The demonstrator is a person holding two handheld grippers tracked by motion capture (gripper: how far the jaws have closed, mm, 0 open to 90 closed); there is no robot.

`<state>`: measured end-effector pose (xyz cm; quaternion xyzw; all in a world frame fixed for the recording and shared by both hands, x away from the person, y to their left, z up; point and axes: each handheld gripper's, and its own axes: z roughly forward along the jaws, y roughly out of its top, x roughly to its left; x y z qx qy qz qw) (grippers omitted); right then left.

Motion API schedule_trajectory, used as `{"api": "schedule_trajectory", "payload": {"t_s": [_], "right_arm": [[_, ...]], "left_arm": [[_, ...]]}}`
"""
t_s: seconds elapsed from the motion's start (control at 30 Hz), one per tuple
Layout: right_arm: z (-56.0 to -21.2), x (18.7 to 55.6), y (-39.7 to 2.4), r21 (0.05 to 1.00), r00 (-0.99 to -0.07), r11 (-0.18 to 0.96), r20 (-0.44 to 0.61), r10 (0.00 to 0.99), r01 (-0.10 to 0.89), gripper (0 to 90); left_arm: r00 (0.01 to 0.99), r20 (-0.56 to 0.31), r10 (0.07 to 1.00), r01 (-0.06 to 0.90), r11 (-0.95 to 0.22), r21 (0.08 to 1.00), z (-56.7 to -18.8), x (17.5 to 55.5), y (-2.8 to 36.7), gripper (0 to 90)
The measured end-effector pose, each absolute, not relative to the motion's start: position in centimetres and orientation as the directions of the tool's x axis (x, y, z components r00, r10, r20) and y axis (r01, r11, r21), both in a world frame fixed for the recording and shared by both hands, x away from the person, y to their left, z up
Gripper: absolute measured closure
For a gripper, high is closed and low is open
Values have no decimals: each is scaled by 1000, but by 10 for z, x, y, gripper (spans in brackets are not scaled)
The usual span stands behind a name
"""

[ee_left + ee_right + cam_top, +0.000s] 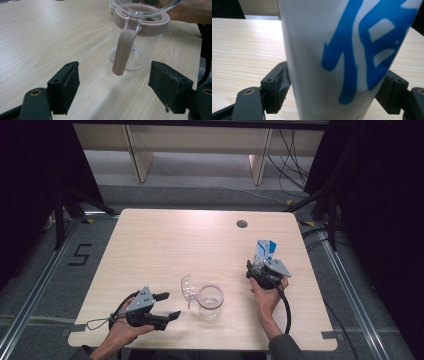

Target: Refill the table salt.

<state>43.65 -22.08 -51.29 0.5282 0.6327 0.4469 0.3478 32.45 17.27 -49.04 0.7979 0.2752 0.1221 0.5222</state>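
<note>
Holding a white carton (264, 251) with blue marks, the right gripper (263, 266) has its two pads tight against the carton's sides, as the right gripper view shows. The carton stands up tall on the right part of the table (165, 235), with its long side going up and down and its folded top pointing up. Gripping it low on the sides looks like a good way to lift it and tip it later (maybe to pour).

The left gripper (167, 306) waits near the front left of the table. Its jaws are wide apart and hold nothing. They point at the jar (210, 302), which is a clear glass one with a pinkish rim. The jar stands upright near the middle front of the table, well apart from the carton. Its mouth faces up and is open, because the clear lid (187, 287) is flipped back and leans to the jar's left. A pinkish handle (123, 51) hangs down the jar's side, right between the left jaws but not touching them. I think the left gripper is there to steady the jar.
</note>
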Motion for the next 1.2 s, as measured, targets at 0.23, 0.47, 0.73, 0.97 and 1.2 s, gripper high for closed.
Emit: {"api": "schedule_trajectory", "payload": {"t_s": [0.23, 0.47, 0.73, 0.97, 1.2], "right_arm": [[-514, 436, -219, 929, -192, 27, 49, 980, 370, 284], [-514, 437, -220, 928, -188, 24, 50, 981, 372, 323], [-514, 436, -222, 922, -181, 17, 58, 982, 387, 376], [-513, 437, -224, 922, -202, 26, 57, 978, 387, 403], [-513, 439, -226, 926, -229, 46, 44, 972, 374, 414]], "left_arm": [[816, -92, 570, 312, -302, 901, -490, 324, 172, 239], [816, -91, 570, 312, -302, 901, -491, 324, 172, 239], [818, -91, 569, 310, -302, 901, -491, 325, 173, 239], [817, -93, 569, 310, -299, 902, -490, 325, 173, 239], [814, -89, 574, 312, -303, 900, -490, 324, 173, 240]]}}
